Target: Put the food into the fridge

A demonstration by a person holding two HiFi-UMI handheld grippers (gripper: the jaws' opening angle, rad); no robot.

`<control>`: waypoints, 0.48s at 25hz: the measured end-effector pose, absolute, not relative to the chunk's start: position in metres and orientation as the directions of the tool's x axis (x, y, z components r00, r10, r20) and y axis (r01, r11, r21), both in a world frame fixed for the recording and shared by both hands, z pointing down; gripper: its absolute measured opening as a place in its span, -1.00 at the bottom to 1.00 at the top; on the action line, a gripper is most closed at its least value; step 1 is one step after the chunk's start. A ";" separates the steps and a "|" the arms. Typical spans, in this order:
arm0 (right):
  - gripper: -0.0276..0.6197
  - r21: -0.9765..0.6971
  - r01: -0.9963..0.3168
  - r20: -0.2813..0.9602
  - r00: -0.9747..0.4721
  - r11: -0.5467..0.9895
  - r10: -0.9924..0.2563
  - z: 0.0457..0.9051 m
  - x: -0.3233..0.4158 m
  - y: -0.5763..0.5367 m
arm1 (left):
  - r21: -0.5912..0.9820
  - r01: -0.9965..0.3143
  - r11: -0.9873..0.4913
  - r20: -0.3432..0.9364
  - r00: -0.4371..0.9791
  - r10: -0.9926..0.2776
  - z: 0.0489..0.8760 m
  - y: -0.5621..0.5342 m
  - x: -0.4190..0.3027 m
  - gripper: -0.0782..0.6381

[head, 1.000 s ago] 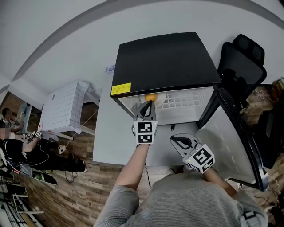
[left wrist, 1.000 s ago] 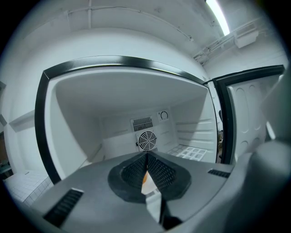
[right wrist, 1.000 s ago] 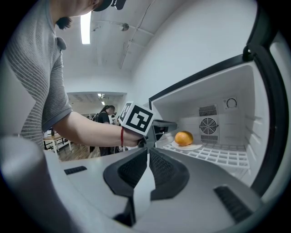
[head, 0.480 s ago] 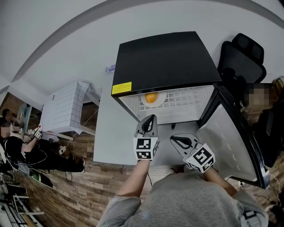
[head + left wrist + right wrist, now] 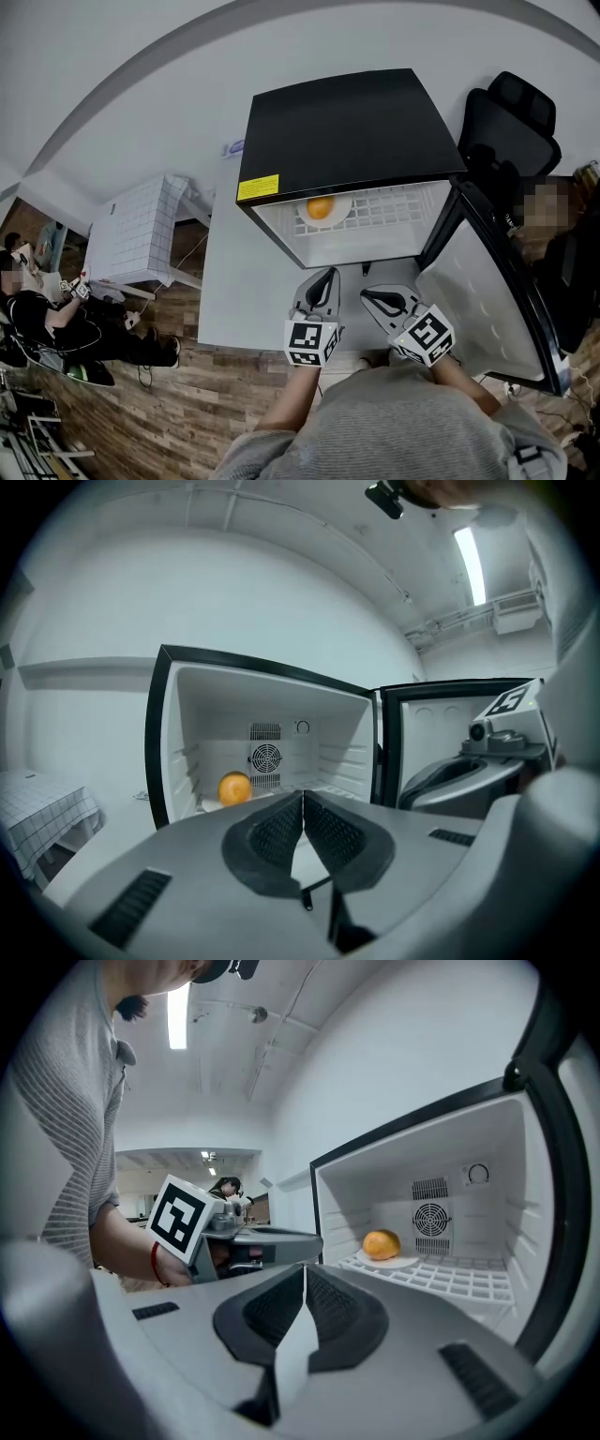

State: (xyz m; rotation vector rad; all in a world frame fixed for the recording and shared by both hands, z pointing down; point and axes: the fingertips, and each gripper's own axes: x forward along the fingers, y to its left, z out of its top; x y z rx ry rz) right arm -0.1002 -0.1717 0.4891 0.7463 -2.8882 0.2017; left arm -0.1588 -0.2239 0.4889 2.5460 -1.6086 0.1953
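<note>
White wall behind, wood-plank floor to the left. Black mini fridge stands with its door swung wide to the right. Orange sits on a small white plate at the left end of the wire shelf inside. Left claw hangs in front of the open compartment, jaws pressed together, nothing between them. Right claw is just beside it, jaws likewise pressed together and empty. Both are well apart from the orange. Black office chair is right of the fridge.
</note>
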 end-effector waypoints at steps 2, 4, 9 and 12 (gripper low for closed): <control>-0.87 -0.093 -0.492 0.182 -0.863 0.865 -0.471 0.490 -0.099 -0.171 | 0.051 -0.903 -0.426 0.178 0.428 -0.886 0.490 -0.216 -0.156 -0.75; -0.87 -0.097 -0.501 0.183 -0.858 0.860 -0.479 0.491 -0.096 -0.172 | 0.084 -0.905 -0.418 0.196 0.426 -0.883 0.495 -0.208 -0.154 -0.75; -0.87 -0.095 -0.518 0.190 -0.848 0.850 -0.495 0.491 -0.089 -0.174 | 0.139 -0.888 -0.438 0.228 0.459 -0.858 0.503 -0.183 -0.133 -0.75; -0.87 -0.093 -0.529 0.186 -0.842 0.844 -0.507 0.490 -0.084 -0.175 | 0.144 -0.875 -0.462 0.227 0.484 -0.845 0.505 -0.171 -0.120 -0.75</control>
